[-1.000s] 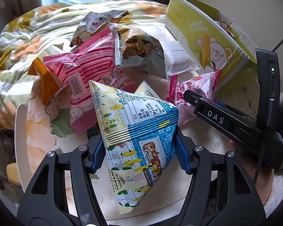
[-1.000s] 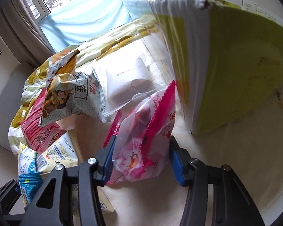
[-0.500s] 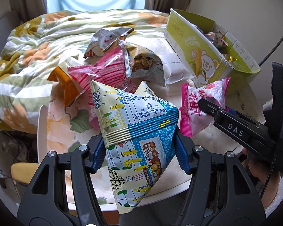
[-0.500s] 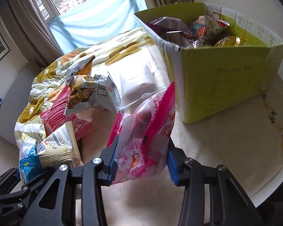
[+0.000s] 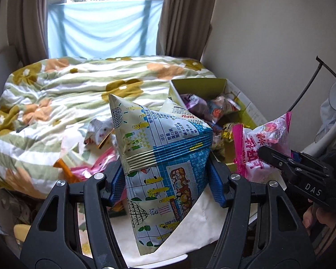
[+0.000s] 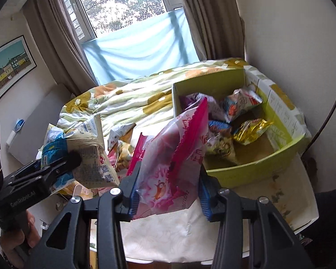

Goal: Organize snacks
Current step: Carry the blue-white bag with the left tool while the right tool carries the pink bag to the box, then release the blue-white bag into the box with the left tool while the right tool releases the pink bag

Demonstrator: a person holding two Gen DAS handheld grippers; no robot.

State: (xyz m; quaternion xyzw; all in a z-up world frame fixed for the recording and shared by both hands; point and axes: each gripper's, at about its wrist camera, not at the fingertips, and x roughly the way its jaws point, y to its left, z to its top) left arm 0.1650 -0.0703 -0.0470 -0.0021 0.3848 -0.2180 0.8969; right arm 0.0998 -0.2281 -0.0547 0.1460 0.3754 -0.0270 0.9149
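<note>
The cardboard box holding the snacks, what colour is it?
Yellow-green; the box shows best in the right wrist view.

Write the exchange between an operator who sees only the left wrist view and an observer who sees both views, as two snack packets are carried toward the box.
Operator: Is the pink packet clamped on both sides? I see only one finger on it.
Observer: Yes. In the right wrist view both blue pads of the right tongs press its sides.
Operator: Does the green box have room at its near end?
Observer: It looks so. Bare cardboard floor shows there, beside a gold packet.
Operator: Then the blue-and-cream packet can probably go in as well.
</note>
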